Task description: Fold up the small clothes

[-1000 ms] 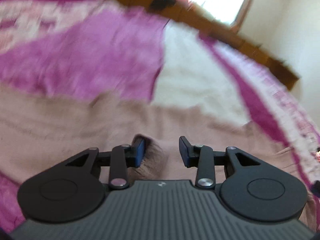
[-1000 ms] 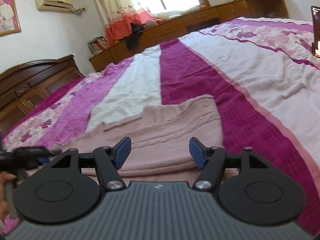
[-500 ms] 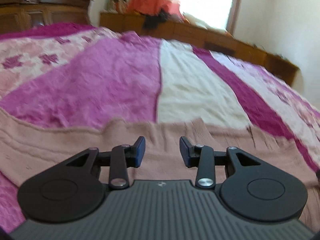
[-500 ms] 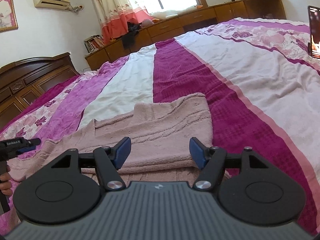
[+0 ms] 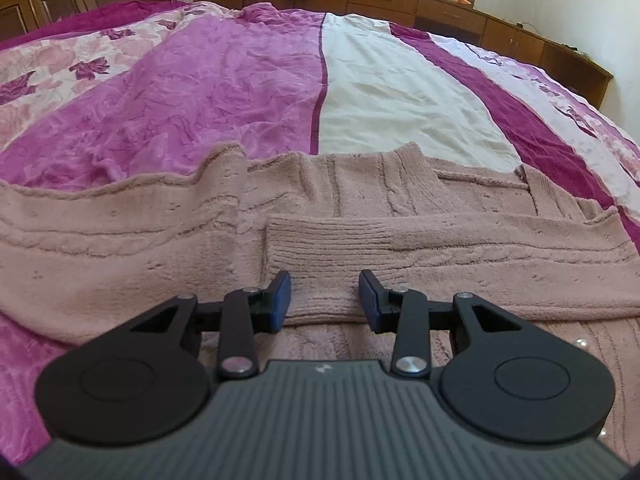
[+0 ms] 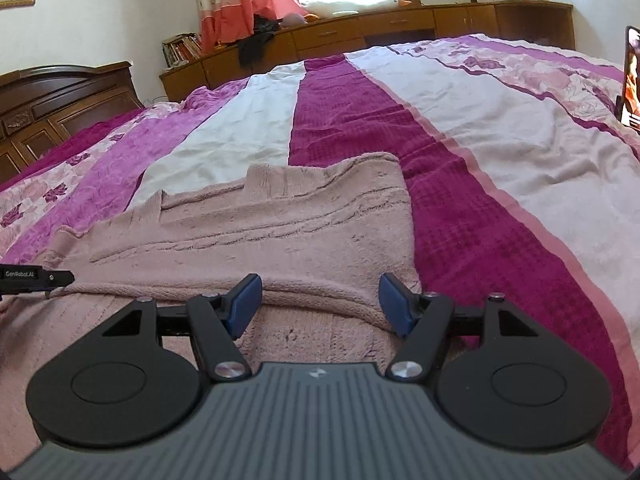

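A dusty pink knitted sweater (image 5: 160, 248) lies flat across the bedspread, one sleeve with a ribbed cuff (image 5: 320, 248) folded over its body. My left gripper (image 5: 325, 300) hovers open just above that cuff, nothing between its blue pads. In the right wrist view the same sweater (image 6: 280, 232) shows a folded layer with a thick edge running across. My right gripper (image 6: 320, 304) stands open over that edge near the sweater's right side, holding nothing. The tip of the left gripper (image 6: 36, 278) pokes in at the left edge of that view.
The bed carries a striped spread (image 5: 224, 92) in magenta, white and floral bands. A dark wooden headboard (image 6: 60, 96) and low wooden cabinets (image 6: 400, 28) under a window ring the bed. A lit screen (image 6: 632, 76) stands at the far right.
The left gripper swung from a blurred close view and pulled back and up, so the folded sleeve cuff now lies in front of it. The right gripper shifted slightly; both stayed open.
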Action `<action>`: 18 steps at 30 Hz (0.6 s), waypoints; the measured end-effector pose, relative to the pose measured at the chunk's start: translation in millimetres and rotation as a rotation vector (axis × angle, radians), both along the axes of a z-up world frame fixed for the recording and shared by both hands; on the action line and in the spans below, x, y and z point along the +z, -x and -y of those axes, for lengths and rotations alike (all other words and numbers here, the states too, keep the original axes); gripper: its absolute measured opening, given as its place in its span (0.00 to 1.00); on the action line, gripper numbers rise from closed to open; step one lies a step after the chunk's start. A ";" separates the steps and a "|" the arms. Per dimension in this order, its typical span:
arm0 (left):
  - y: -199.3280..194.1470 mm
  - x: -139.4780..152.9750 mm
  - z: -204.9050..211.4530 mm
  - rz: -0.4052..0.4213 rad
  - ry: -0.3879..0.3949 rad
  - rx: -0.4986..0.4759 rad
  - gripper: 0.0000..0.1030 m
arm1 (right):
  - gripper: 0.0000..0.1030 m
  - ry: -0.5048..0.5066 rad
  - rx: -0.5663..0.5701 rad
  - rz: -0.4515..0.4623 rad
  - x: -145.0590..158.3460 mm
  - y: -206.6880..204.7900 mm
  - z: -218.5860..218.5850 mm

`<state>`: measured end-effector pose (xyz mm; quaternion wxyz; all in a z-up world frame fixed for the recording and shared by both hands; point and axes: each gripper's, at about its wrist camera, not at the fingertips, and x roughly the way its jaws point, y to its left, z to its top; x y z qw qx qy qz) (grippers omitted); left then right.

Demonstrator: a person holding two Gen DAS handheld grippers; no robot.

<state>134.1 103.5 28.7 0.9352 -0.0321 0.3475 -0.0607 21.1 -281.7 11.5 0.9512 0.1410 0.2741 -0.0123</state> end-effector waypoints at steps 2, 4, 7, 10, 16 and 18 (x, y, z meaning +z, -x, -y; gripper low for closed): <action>5.2 7.7 -1.5 0.003 -0.007 0.012 0.39 | 0.70 0.000 -0.003 0.000 6.5 2.8 -2.2; 10.4 14.5 -3.7 0.001 -0.027 0.027 0.39 | 0.72 0.005 0.004 0.007 14.6 8.4 -6.7; 20.6 22.9 -13.5 -0.001 -0.049 0.053 0.39 | 0.74 -0.007 0.040 0.028 26.8 19.3 -14.5; 31.1 32.1 -28.4 0.006 -0.065 0.098 0.39 | 0.74 -0.016 0.072 0.050 39.4 29.7 -24.2; 46.6 47.5 -69.9 -0.007 -0.039 0.196 0.39 | 0.75 -0.084 0.119 0.040 56.4 42.7 -41.6; 50.3 49.4 -84.3 -0.014 -0.043 0.236 0.39 | 0.75 -0.101 0.137 0.034 60.0 46.3 -48.8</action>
